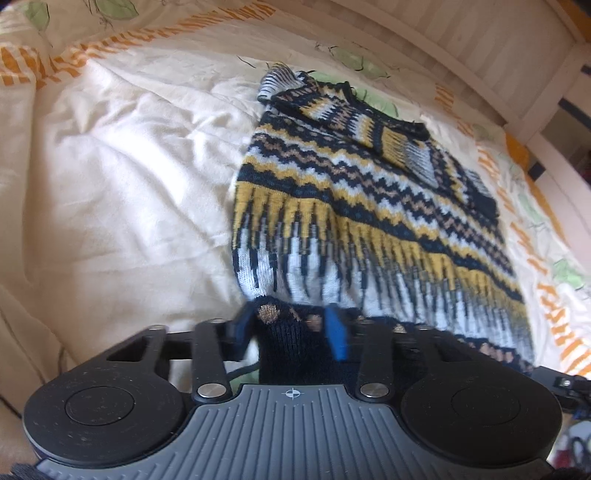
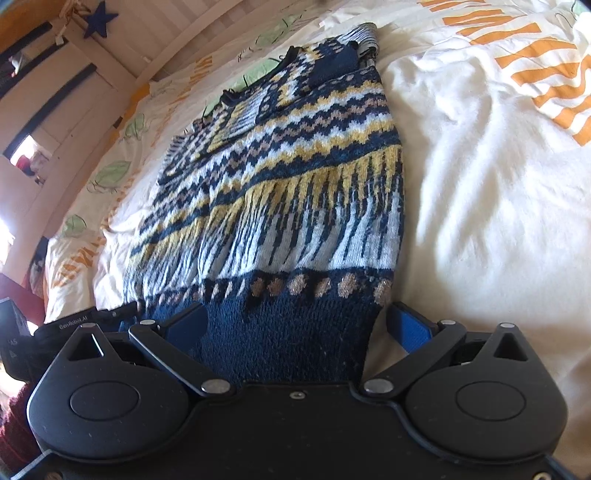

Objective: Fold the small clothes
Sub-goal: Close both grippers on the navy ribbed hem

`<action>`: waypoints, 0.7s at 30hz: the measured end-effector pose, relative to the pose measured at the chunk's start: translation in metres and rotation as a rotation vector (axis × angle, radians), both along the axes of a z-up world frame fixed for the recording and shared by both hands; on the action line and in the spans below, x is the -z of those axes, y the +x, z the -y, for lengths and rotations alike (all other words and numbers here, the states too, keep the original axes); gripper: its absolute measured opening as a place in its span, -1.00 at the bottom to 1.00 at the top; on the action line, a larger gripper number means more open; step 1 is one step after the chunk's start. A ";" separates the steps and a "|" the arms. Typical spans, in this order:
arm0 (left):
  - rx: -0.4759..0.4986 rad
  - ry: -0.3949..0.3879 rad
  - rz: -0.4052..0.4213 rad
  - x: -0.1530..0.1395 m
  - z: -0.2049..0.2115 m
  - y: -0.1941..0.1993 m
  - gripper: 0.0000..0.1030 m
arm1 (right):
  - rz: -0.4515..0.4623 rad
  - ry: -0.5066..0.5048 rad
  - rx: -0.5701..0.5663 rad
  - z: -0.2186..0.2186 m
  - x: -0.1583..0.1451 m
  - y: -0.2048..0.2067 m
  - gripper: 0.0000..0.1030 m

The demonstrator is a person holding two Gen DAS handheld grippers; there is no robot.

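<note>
A knitted sweater [image 1: 332, 192] in navy, mustard and white zigzags lies flat on a bed, on a rumpled cream duvet [image 1: 122, 177] printed with orange stripes and green leaves. A pale wooden bed frame [image 1: 491, 44] runs behind it, and a dark blue star [image 2: 99, 19] hangs on the wooden wall beyond. The left gripper [image 1: 291, 328] has its blue pads drawn in on the sweater's navy hem; blur hides the contact, so it seems to pinch it. The right gripper [image 2: 295, 325] stands spread, the navy hem between its pads, untouched by either.
</note>
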State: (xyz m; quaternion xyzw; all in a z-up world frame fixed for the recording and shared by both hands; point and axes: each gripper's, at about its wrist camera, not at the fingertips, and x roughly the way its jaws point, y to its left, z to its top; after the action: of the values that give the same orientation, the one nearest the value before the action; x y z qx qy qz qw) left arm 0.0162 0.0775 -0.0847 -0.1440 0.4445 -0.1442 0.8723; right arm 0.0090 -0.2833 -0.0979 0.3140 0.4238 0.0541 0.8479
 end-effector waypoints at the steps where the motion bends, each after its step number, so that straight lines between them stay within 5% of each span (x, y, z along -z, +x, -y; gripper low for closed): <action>1: 0.003 -0.017 -0.003 0.001 0.000 0.001 -0.48 | 0.007 0.012 0.007 0.002 0.001 0.000 1.00; 10: -0.019 -0.103 -0.022 0.006 -0.010 0.005 -0.53 | 0.060 0.119 0.061 0.015 0.008 0.000 1.00; 15: -0.022 -0.120 -0.024 0.006 -0.012 0.005 -0.73 | 0.053 0.132 0.049 0.017 0.007 0.002 0.99; 17: -0.024 -0.126 -0.020 0.006 -0.013 0.004 -0.78 | 0.048 0.091 0.044 0.014 0.003 0.001 0.58; 18: -0.024 -0.127 -0.015 0.005 -0.012 0.003 -0.80 | 0.046 0.098 0.038 0.014 0.003 0.001 -0.32; 19: -0.024 -0.128 -0.007 0.003 -0.012 0.002 -0.82 | 0.030 0.123 0.035 0.014 0.007 0.002 -0.61; 21: -0.023 -0.136 0.010 0.000 -0.013 0.000 -0.83 | 0.036 0.120 0.035 0.014 0.007 0.002 -0.65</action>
State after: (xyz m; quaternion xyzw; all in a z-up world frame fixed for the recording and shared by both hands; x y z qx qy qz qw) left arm 0.0160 0.0903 -0.0845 -0.2075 0.4276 -0.1649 0.8642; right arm 0.0115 -0.2968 -0.1047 0.3706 0.3987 0.0706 0.8359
